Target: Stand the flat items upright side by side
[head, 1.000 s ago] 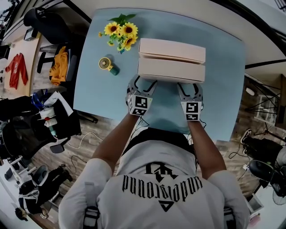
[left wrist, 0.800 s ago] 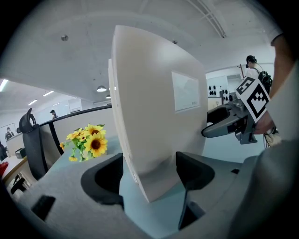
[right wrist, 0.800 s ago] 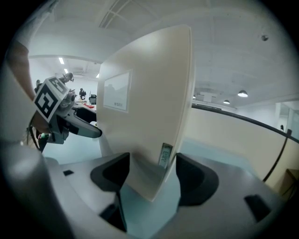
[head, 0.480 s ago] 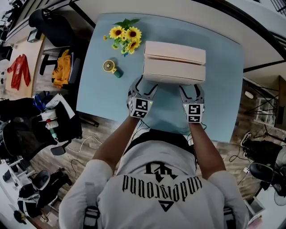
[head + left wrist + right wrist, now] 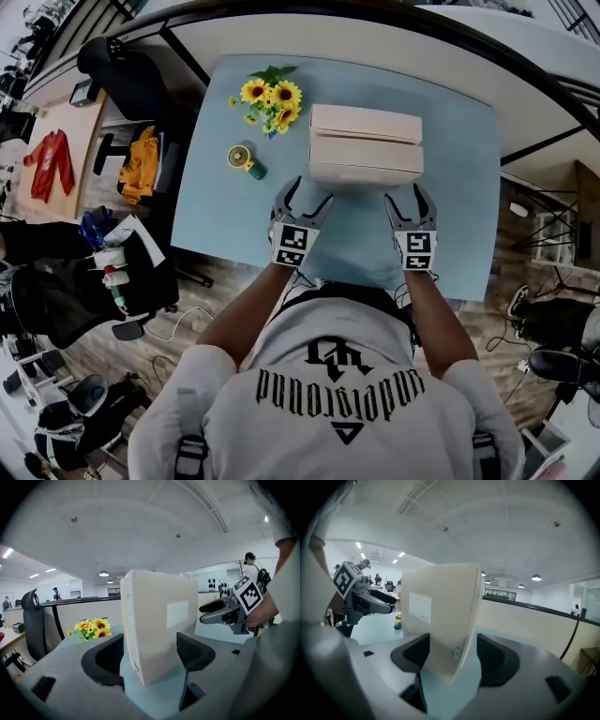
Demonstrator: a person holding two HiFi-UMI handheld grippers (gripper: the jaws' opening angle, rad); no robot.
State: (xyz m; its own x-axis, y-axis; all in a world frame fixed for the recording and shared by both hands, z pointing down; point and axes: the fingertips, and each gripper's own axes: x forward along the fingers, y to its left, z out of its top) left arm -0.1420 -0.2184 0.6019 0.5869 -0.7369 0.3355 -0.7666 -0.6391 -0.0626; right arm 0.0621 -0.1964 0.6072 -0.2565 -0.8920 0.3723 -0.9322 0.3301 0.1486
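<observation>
— How do my claws stand?
— Your left gripper [image 5: 307,193] and right gripper [image 5: 407,194] both have their jaws apart, clamping nothing.
— And the items?
— Just beyond your jaw tips, the two flat boxes [image 5: 365,157] stand upright, side by side against each other, mid-surface [image 5: 455,187], nearer its far edge.

1. Your counter [image 5: 225,216] is pale blue.
2. Your boxes [image 5: 364,145] are cream with white labels.
3. Your sunflowers [image 5: 272,96] are yellow, green-leaved.
4. Your left hand-held gripper [image 5: 309,192] and right hand-held gripper [image 5: 409,194] carry black-and-white square markers.
</observation>
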